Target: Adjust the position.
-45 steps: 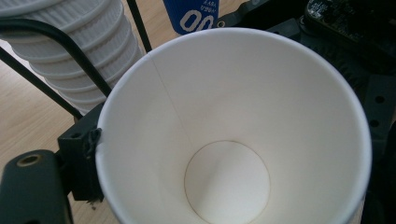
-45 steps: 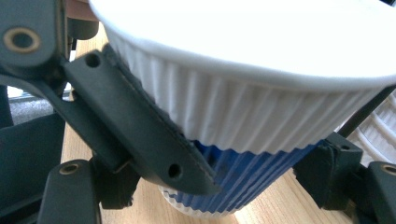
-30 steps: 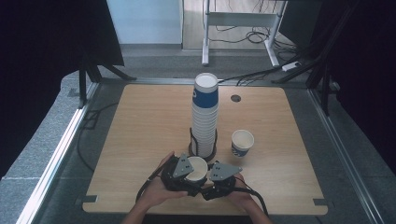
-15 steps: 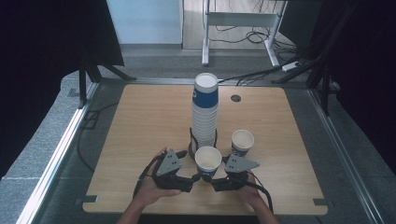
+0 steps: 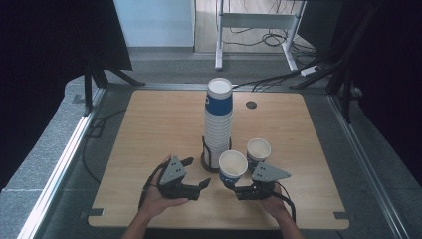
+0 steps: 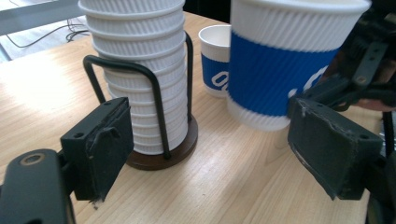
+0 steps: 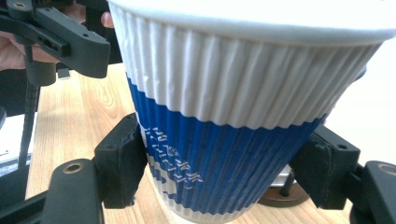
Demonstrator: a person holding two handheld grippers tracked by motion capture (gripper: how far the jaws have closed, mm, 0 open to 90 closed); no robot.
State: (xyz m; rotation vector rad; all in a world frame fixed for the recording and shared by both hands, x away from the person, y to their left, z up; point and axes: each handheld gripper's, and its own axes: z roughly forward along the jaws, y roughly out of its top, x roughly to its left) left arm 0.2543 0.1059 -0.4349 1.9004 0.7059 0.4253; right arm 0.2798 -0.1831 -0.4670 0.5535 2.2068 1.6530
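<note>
My right gripper is shut on a white and blue ribbed paper cup, held upright a little above the table in front of the stack. In the right gripper view the cup sits between both pads of that gripper. A tall stack of the same cups stands in a black wire holder. To the left of the held cup, my left gripper is open and holds nothing. Its view shows the open gripper facing the stack and the held cup.
A second single cup stands upright on the wooden table, right of the stack and behind the right gripper. A round cable hole lies at the back. Desk legs and cables lie on the floor beyond.
The cup lay tilted between both grippers near the front edge. It now stands upright in the right gripper alone, and the left gripper has let go and drawn off to the left.
</note>
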